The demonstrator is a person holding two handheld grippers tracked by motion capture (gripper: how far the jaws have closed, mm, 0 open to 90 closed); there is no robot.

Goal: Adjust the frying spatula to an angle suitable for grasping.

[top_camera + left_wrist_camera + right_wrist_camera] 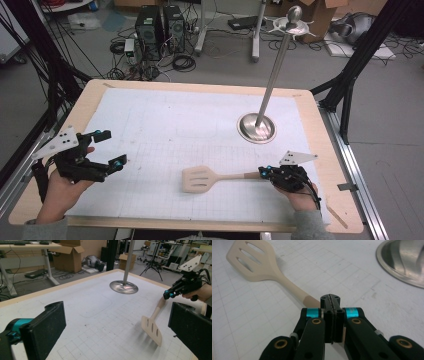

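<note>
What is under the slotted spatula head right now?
Under the spatula, held by its handle in the right tool, lie the white gridded mat and a soft shadow. The spot right beneath is covered.

Tabletop (322,150) was light wood with rounded corners, mostly covered by a white gridded mat (165,130). A round steel stand base (256,127) sat on the mat far right; the slotted spatula (200,179) lay near the front edge.

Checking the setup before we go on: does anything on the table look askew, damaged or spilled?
Nothing stands out. The slotted spatula is intact, its handle clamped in the right gripper; the steel stand stands upright.
</note>
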